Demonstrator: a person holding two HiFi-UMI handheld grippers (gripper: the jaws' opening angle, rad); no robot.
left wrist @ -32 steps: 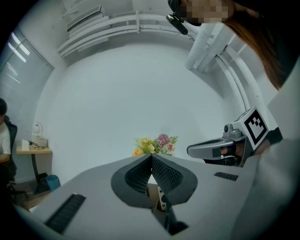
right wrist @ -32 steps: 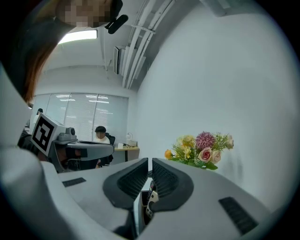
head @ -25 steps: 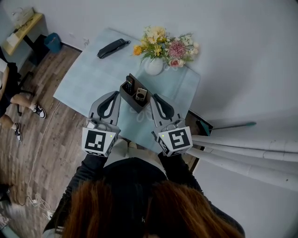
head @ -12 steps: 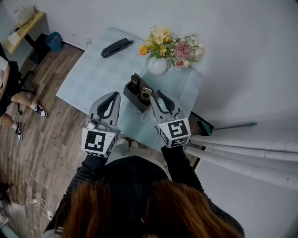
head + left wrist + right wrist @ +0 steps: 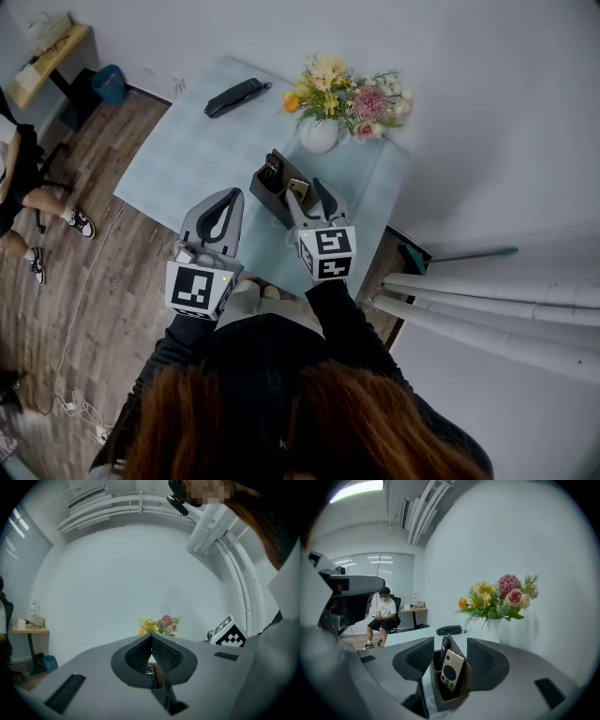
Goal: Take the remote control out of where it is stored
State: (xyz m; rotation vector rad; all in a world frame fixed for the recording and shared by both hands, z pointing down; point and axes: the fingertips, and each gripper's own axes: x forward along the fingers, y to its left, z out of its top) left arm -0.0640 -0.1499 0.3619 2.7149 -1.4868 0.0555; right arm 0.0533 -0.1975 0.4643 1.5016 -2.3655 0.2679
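Note:
A dark brown holder (image 5: 278, 197) (image 5: 449, 692) stands on the pale blue table (image 5: 187, 150). In it stand a black remote (image 5: 272, 173) (image 5: 444, 648) and a beige remote with a dark round pad (image 5: 297, 187) (image 5: 451, 668). My right gripper (image 5: 306, 195) (image 5: 450, 660) has just been opening its jaws. They stand open on either side of the holder, and the pads touch nothing. My left gripper (image 5: 228, 195) (image 5: 151, 641) is shut and empty, hovering left of the holder. The black remote (image 5: 151, 672) shows through the gap below its tips.
A white vase of flowers (image 5: 319, 134) (image 5: 493, 630) stands just behind the holder. A black pouch (image 5: 236, 96) (image 5: 450, 630) lies at the table's far side. A seated person (image 5: 382, 620) and a small desk are off to the left. White pipes (image 5: 487, 309) run along the right.
My right gripper has moved forward and down to the holder, and its jaws have gone from shut to open around it. The left gripper has stayed put.

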